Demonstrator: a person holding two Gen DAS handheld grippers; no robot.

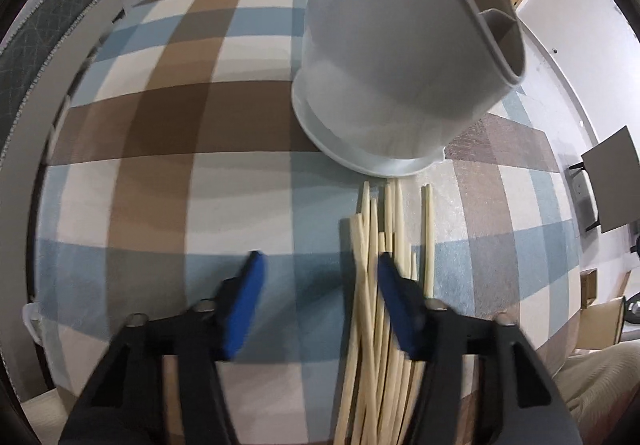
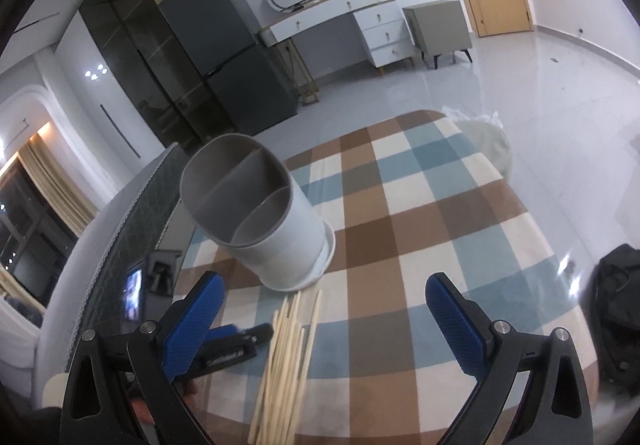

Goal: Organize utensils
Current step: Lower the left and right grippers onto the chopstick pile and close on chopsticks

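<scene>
Right now the left claw [image 1: 318, 265] is nearer: its pads are spread and pinch nothing, and the bundle of chopsticks [image 1: 384, 285] lies just off to its right, partly under the right-hand pad, not between the two. Their long axis runs away from the claw toward the white utensil holder [image 1: 400, 57], which stands just past their far tips. The right claw [image 2: 324, 295] is spread wide and empty, chopsticks low to its left. Beyond, the checked desk [image 1: 168, 117] offers open room leftward; its edges curve well apart.
</scene>
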